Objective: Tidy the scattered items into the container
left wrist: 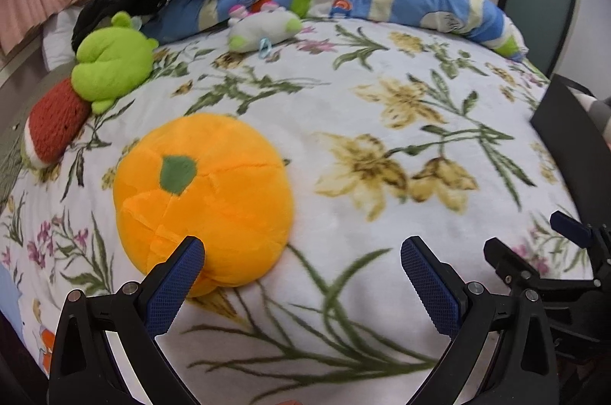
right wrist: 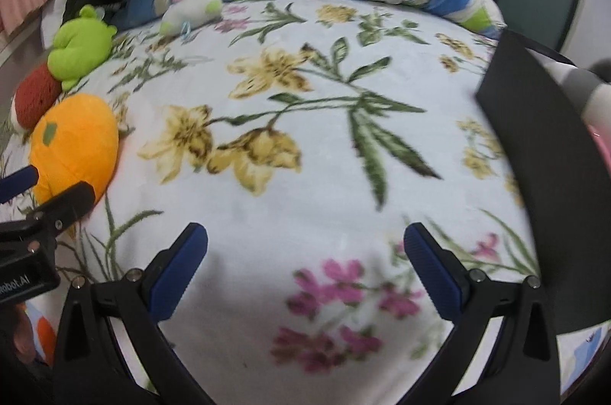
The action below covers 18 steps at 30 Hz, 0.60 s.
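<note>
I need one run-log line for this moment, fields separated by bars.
left gripper: open, beside orange plush | right gripper: open, holds nothing | green plush, white plush: on blanket | black container: at right

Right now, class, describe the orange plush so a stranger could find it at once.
On the floral blanket, look toward its left edge. The orange plush lies there, nearest the left gripper; unlike the lime-green toy behind, it is round with a green patch.
</note>
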Available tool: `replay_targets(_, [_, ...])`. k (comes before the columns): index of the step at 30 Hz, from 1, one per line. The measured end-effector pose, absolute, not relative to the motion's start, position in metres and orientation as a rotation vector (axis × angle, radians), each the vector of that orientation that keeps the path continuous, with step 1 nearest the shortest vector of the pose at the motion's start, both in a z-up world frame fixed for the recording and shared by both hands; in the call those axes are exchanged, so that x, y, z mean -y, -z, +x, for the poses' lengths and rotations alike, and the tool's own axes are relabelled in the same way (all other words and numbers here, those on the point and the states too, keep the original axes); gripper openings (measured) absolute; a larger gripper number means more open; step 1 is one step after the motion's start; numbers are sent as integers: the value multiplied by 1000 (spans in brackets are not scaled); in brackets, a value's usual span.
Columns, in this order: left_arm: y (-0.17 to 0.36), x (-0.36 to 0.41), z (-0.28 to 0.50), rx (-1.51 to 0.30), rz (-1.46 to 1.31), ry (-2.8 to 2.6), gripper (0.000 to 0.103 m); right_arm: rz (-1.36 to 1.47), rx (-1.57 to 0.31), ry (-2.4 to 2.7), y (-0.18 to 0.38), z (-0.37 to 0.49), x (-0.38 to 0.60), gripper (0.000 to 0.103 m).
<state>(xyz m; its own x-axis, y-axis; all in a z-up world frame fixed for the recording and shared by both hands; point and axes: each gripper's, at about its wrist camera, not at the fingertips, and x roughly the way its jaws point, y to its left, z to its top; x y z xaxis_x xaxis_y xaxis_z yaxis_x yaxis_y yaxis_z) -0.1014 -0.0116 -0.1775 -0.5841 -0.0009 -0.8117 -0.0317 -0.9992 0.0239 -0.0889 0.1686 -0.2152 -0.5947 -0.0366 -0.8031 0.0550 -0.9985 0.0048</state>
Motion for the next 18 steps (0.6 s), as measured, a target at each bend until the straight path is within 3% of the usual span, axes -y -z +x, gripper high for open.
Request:
replay_targets(8, [193,19,-105,-52,-1453,-2794,103,1435,-3,2712,263,-100,-159,103])
replay_targets(18, [195,19,-107,-63,-1461,-2800,103,1328,-38,2771,269,-91,-158,103])
